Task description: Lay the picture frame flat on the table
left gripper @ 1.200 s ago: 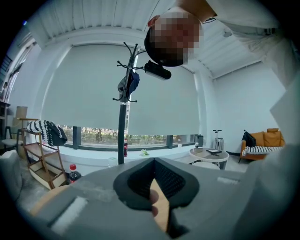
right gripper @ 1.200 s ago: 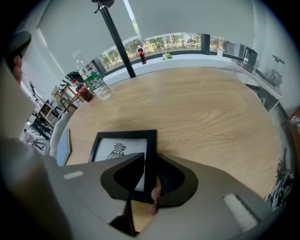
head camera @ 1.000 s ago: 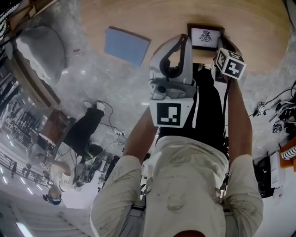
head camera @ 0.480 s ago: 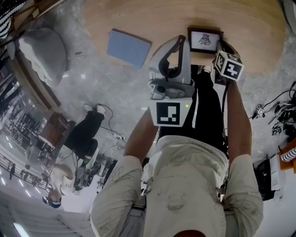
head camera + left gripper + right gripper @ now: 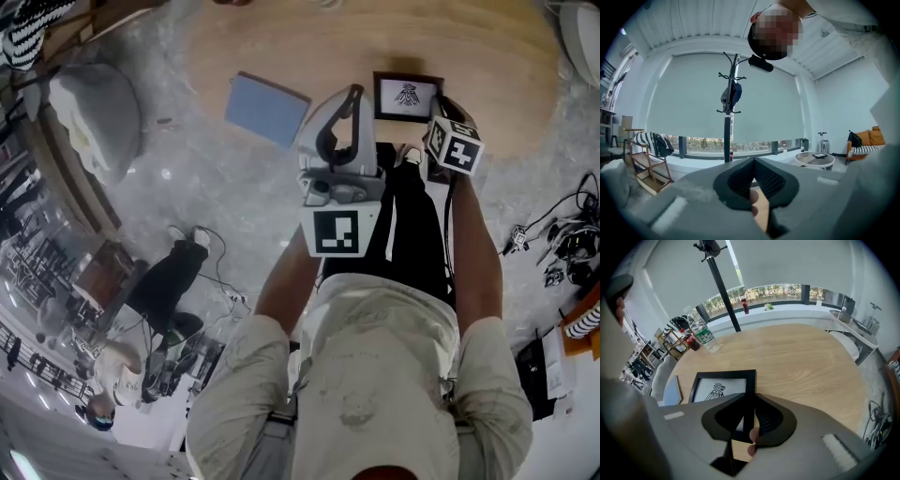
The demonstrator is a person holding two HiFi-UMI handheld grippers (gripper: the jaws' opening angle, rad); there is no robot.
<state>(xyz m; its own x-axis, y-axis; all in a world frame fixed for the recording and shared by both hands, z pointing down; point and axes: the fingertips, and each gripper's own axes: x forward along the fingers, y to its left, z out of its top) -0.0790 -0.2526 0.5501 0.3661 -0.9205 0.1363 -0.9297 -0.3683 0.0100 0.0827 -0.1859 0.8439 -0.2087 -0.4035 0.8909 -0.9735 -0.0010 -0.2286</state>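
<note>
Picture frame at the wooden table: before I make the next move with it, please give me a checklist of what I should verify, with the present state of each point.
1. Right hand-held gripper grips the picture frame: ok, jaws closed on its right rail.
2. Print faces up: ok, the bird drawing shows.
3. Frame lies fully flat on the table: cannot tell, its near edge is hidden behind the gripper.
4. Room around the frame: ok, bare wood beyond it; the blue pad lies apart at its left, the bottles farther off.
5. Left hand-held gripper out of the way: ok, shut, empty, pointed into the room.
</note>
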